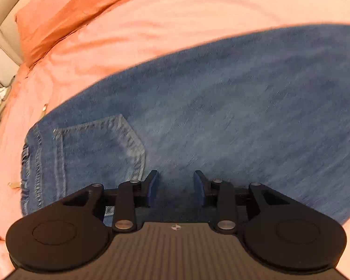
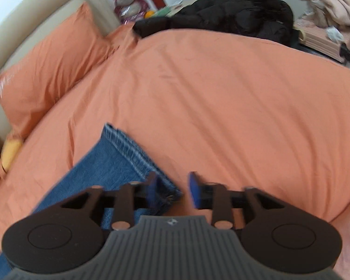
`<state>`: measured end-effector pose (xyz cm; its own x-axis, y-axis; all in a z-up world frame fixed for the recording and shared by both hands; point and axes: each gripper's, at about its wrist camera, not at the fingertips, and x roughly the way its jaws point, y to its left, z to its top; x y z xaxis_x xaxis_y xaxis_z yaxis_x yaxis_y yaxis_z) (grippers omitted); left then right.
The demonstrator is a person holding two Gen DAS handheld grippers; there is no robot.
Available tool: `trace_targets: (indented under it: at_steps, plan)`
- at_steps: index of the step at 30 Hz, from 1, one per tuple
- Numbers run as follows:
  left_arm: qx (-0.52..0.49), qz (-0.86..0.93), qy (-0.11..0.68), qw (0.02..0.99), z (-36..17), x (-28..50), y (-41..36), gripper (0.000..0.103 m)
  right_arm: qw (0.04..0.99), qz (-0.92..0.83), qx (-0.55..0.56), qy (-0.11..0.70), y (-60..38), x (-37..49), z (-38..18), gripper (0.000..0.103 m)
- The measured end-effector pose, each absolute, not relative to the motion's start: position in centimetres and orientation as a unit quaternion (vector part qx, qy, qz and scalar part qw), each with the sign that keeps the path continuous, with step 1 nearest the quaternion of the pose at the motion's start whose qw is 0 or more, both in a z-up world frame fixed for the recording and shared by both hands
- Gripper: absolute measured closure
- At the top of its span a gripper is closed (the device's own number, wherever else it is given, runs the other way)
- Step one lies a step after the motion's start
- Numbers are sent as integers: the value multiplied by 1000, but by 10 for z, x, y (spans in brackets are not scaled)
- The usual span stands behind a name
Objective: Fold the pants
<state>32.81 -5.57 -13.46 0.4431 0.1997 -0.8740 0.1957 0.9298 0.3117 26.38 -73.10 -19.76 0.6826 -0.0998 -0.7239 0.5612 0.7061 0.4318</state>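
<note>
Your left gripper point(image 1: 175, 187) is tilted steeply down, its jaws parted with a clear gap, and nothing is pinched between the blue pads point(image 1: 152, 187). Your right gripper point(image 2: 172, 190) is angled down less steeply, its jaws apart. Its pads point(image 2: 193, 191) are blurred and press on nothing. No hand or sleeve shows in either wrist view.

**A lived-in bedroom at home**

I'm working over a bed point(image 2: 221, 98) made up in orange bedding, with a matching pillow point(image 2: 49, 74) against a cream padded headboard point(image 2: 35, 7) on the left. At the far side I see a plush toy point(image 2: 129, 3), a heap of black clothing point(image 2: 233, 14), pale pink garments point(image 2: 329, 7) and a pink suitcase point(image 2: 324, 43).
</note>
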Motion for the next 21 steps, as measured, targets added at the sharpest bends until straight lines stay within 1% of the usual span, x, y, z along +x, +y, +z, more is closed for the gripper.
trace_targets:
  at_steps: [2,5,9,13,14,17,21]
  plan:
    - [179,-24,517,837,-124,332,-69,62,845,-177,376,336,-738,253,-201,62]
    - [169,-82,512,838,-115,341,-101,62,830,-146,420,337,-740,246,-214,61]
    - [171,-172,514,823,-119,351,-166,62,823,-128,444,329,-743,250,-234,62]
    - [200,-224,510,806,-136,359,-236,62,811,-118,484,309,-752,247,-245,65]
    - [208,-226,508,805,-141,363,-252,62,811,-117,485,307,-753,247,-247,67]
    - [223,-213,491,815,-150,380,-285,62,816,-115,476,306,-750,247,-247,67]
    - [199,-195,494,824,-154,419,-304,62,833,-113,444,311,-745,251,-245,67]
